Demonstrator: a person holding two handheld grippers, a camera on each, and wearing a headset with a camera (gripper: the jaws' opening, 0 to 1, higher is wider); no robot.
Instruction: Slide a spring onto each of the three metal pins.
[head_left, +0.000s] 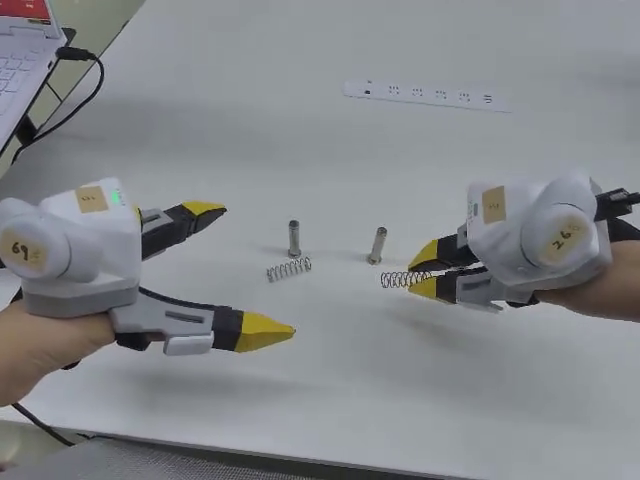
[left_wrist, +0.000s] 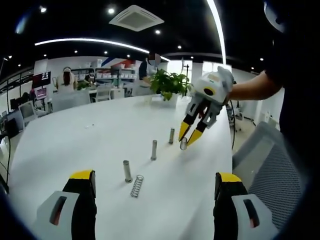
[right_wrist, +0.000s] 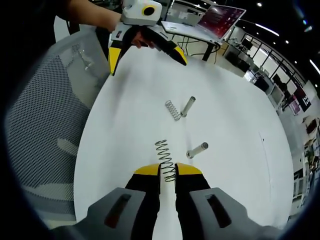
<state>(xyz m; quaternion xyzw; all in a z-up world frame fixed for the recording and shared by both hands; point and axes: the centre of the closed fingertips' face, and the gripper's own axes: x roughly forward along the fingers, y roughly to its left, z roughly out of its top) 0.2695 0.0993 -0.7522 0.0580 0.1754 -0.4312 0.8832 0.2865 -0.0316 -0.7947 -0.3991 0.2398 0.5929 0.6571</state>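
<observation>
**A:** What's the right gripper (head_left: 428, 272) doing?

**B:** Its jaws are pinched on one end of a spring (head_left: 403, 279). The free end points left, near the base of the right-hand pin (head_left: 377, 245).

**A:** And the left gripper (head_left: 240, 270)?

**B:** It's at the near left, jaws spread wide with nothing between them.

**A:** What about the other parts?

**B:** The left-hand pin (head_left: 294, 238) stands upright on the white table (head_left: 330, 400), and a loose spring (head_left: 289, 268) lies just in front of it. The left gripper view shows a third pin (left_wrist: 171, 135) beside the right gripper's tips. I can't tell if it carries a spring.

**A:** Anything farther back?

**B:** A power strip (head_left: 430, 95), and a laptop (head_left: 20, 50) at the far left.
</observation>
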